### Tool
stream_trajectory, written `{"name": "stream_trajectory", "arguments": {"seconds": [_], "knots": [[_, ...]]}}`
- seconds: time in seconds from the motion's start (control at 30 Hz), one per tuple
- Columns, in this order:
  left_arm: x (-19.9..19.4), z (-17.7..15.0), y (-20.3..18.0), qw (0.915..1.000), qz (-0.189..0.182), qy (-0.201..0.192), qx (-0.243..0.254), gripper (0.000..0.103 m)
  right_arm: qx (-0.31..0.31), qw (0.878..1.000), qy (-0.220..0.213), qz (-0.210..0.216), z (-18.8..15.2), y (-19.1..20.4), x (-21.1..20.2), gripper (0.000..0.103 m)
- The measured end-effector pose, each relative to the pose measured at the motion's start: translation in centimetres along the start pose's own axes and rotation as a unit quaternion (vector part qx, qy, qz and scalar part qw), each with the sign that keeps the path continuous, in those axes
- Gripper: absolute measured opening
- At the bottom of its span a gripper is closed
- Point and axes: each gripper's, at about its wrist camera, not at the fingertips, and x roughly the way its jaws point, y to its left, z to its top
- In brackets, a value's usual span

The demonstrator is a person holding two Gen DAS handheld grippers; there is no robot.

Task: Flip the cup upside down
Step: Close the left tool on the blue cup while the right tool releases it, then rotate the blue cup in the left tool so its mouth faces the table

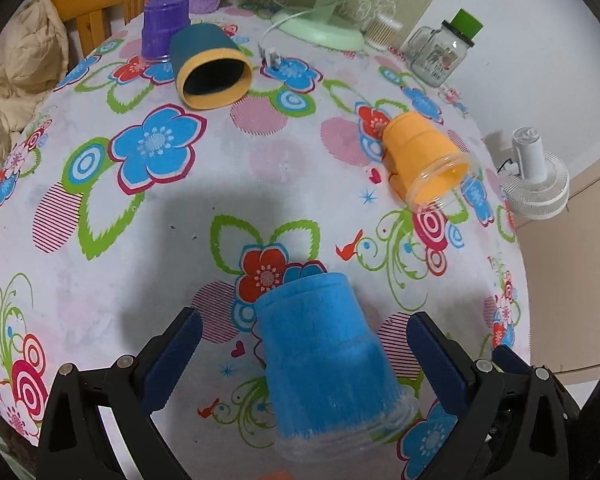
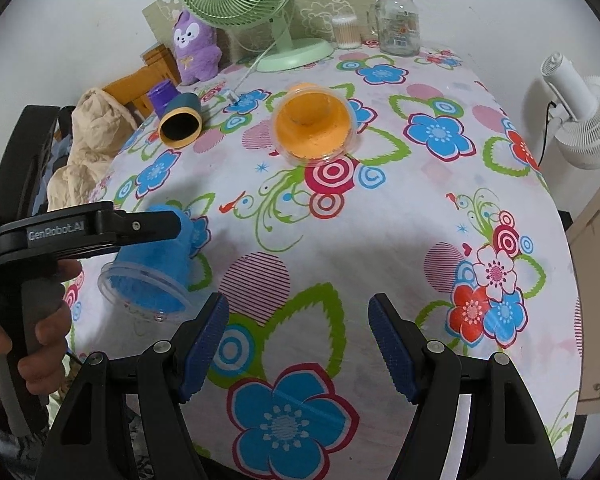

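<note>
From the left wrist camera, the left gripper [image 1: 303, 354] is spread wide, its two blue-padded fingers on either side of the blue cup [image 1: 323, 356] with a gap between each pad and the cup wall. The cup lies tilted on the flowered tablecloth [image 1: 180, 208], its closed bottom pointing away from the camera and slightly left, its clear-rimmed mouth toward the camera; the long axis runs roughly along the gripper's line of sight. Farther off, an orange cup [image 1: 423, 156] lies on its side with its mouth facing right and toward the camera. A teal cup with a yellow rim [image 1: 210, 70] also lies on its side, mouth toward the camera, just in front of a purple cup [image 1: 164, 26] standing mouth down. A green fan [image 1: 323, 4] and a glass jar [image 1: 439, 52] stand at the far edge.

From the right wrist camera, the right gripper [image 2: 298, 344] is wide apart and holds nothing, hovering over bare tablecloth. The blue cup [image 2: 156, 272] is to the left, mouth facing down and toward this camera, with the left gripper [image 2: 140, 228] reaching over it; a hand [image 2: 32, 332] grips its handle. The orange cup [image 2: 313, 122] shows its open mouth. A white fan [image 2: 579, 116] sits beyond the table's right edge.
</note>
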Motion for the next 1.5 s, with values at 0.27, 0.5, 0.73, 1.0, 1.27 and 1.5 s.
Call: {"name": "stream_trajectory", "arguments": {"seconds": [0.27,0.5,0.73,1.0,1.27,1.5], "knots": [[1.6,0.2,-0.1,0.9995,0.018,0.024,-0.005,0.103,0.003,1.0,0.003,-0.012,0.1,-0.7,0.5,0.075],[2.2,0.1,-0.4,0.9991,0.016,0.039,0.001,0.084,0.012,1.0,0.007,-0.02,0.2,-1.3,1.1,0.075],[1.9,0.0,-0.2,0.9991,0.012,0.04,0.001,0.068,0.008,1.0,0.01,-0.02,0.2,-1.0,1.3,0.075],[0.7,-0.3,-0.1,0.9995,0.017,0.028,0.005,0.056,0.005,1.0,0.01,-0.019,0.2,-0.6,1.4,0.075],[-0.2,-0.4,-0.2,0.9994,0.02,0.023,0.015,0.058,-0.004,1.0,0.011,-0.018,0.2,0.3,1.4,0.075],[0.4,-0.3,-0.6,0.9965,0.054,0.042,0.047,0.069,0.001,1.0,0.011,-0.018,0.0,0.0,1.3,0.075]]}}
